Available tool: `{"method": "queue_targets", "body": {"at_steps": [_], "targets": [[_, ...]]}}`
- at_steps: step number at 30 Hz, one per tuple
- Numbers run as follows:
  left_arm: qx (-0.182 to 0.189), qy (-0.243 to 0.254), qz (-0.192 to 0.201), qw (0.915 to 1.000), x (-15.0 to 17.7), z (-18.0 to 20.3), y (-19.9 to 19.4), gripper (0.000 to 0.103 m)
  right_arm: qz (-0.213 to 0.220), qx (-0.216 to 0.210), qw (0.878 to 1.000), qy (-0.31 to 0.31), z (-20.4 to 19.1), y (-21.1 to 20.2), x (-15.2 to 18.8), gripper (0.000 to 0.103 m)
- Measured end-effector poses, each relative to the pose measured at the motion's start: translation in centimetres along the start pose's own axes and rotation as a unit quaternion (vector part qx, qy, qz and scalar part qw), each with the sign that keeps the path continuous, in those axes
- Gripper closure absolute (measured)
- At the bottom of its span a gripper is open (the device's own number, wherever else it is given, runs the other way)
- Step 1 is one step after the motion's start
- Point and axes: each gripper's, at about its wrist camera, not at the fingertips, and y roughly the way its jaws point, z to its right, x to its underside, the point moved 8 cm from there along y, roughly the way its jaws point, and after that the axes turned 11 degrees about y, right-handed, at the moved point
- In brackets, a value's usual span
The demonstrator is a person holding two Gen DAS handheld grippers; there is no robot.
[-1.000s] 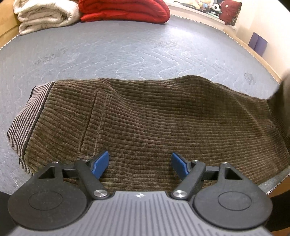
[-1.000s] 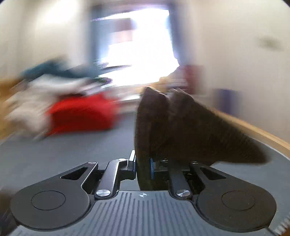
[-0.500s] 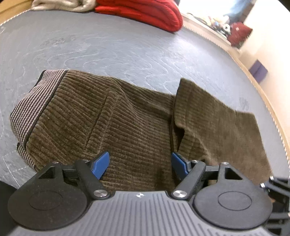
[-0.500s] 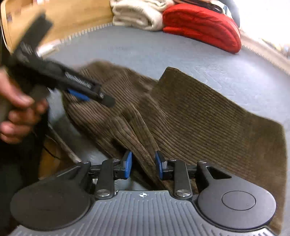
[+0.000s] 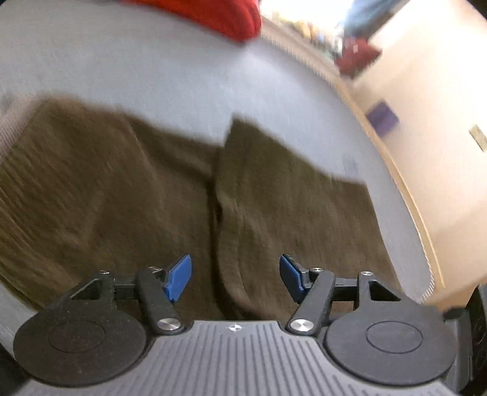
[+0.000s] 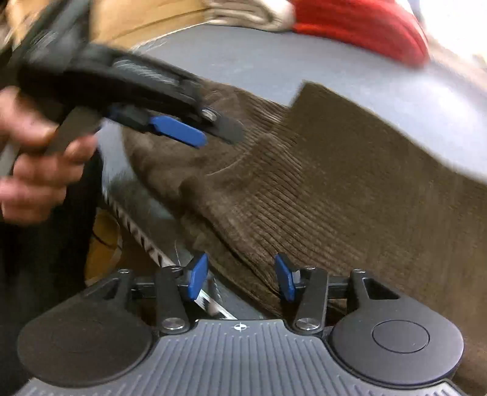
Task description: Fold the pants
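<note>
From the right wrist view, at far left a person's hand (image 6: 33, 158) grips the handle of the left claw (image 6: 194, 134), which reaches out over the brown corduroy pants (image 6: 350, 189); one blue pad (image 6: 178, 131) shows, blurred by motion, and it hovers just above the cloth near the pants' left part. The pants lie on a grey quilted mattress (image 6: 249, 70), close to its near edge, with one end folded over so a straight hem edge crosses the upper layer. Behind them, at the far side of the bed, sit a cream folded blanket (image 6: 243, 15) and, to its right, a red folded blanket (image 6: 359, 27). At the bottom, the right claw (image 6: 240, 277) has its jaws opening; the folded near edge of the pants lies between the blue pads, but they stand clear of the cloth on both sides, so it is released. In the left wrist view, which is blurred, the pants (image 5: 121, 189) spread across the mattress (image 5: 152, 67), the folded-over layer lying right of a crease in the middle. The left claw (image 5: 234, 277) is released too, its jaws closing with the pads well apart above the cloth and pressing nothing. The red blanket (image 5: 219, 15) shows at the top, and a pale wall (image 5: 432, 91) at the right.
</note>
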Motion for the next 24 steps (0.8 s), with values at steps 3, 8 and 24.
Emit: {"method": "queue_targets", "body": {"at_steps": [3,8,24], "targets": [[0.014,-0.006,-0.038,0.9992,1.2,0.3,1.4,0.035,0.017,-0.008,0.999,0.030,0.5,-1.0,-0.8,0.054],[0.026,0.033,-0.051,0.9979,1.6,2.2,2.8,0.035,0.104,0.030,0.985,0.133,5.2,-5.1,-2.9,0.053],[-0.023,0.132,0.051,0.9897,-1.0,3.9,-0.5,0.083,0.156,0.242,0.791,0.539,23.7,-11.0,6.1,0.038]]}}
